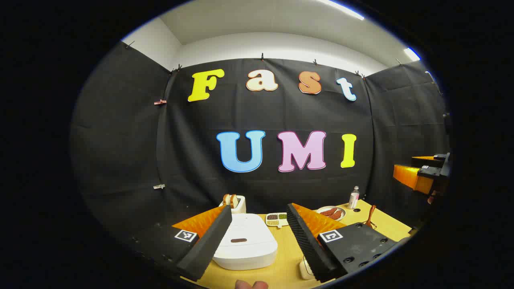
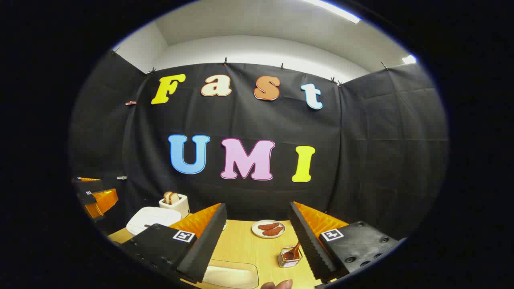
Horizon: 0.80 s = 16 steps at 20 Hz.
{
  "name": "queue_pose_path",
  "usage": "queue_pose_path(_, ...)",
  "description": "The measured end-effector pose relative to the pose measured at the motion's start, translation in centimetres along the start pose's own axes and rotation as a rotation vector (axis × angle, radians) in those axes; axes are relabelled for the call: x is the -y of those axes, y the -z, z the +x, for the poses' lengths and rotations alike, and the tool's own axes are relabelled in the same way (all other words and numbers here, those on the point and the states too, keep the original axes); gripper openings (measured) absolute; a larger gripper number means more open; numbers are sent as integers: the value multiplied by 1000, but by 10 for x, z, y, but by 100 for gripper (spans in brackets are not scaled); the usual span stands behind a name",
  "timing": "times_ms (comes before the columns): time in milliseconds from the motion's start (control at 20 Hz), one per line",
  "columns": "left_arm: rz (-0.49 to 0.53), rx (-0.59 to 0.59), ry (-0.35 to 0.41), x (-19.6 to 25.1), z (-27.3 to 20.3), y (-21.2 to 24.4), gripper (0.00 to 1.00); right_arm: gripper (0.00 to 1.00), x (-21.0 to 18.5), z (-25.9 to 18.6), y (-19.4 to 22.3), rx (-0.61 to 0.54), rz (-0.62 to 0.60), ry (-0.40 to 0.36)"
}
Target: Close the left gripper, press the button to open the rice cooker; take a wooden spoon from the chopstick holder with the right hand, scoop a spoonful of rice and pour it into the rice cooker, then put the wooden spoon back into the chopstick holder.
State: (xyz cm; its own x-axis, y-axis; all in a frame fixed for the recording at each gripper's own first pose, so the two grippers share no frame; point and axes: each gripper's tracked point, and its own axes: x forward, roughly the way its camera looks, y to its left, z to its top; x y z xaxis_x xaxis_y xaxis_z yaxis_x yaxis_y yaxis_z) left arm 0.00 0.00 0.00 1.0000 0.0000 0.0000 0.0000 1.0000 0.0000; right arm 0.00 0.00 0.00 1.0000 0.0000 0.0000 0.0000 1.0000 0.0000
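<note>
On the table (image 1: 289,265), both tools hover with fingers spread wide, holding nothing.
Left tool (image 1: 257,241) frames the closed rice cooker (image 1: 245,247); right tool (image 2: 257,245) faces the wooden spoon (image 2: 292,253) in its chopstick holder (image 2: 289,259).

We see bright, even light from ceiling strips (image 1: 341,9); the focus is sharp, and fisheye bending curves the edges.

The table (image 2: 245,245) carries rice cooker (image 1: 245,245), toaster (image 2: 175,204), plate (image 2: 268,229) (meat-laden), chopstick holder (image 2: 290,257).
</note>
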Motion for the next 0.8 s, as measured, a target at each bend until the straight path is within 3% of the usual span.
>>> queue_pose_path(800, -9, -18, -12, -12, -2, 6, 95, 98, -7, 0, 1, 13, -39, 0)
